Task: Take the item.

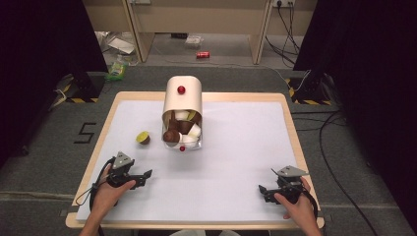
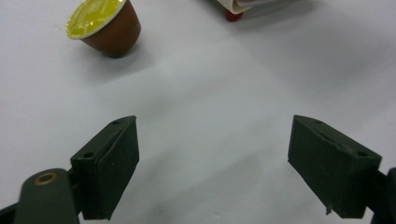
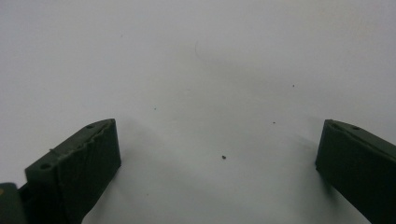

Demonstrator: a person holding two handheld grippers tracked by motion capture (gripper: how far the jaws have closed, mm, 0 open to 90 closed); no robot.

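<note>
Meanwhile, the left gripper gapes empty; a small brown coffee capsule with yellow foil lid lies ahead, left of its jaws. The right gripper gapes empty too.

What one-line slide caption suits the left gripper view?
Open left gripper faces a tipped brown capsule with a yellow foil lid on the white table.

The white sheet lies under the left jaws and the right jaws, on a wooden table. A cream holder (open front, full of brown and white pods) stands well ahead of the left jaws, offset to their right. A red can lies on the floor, far beyond. Cables run outboard of the right jaws.
</note>
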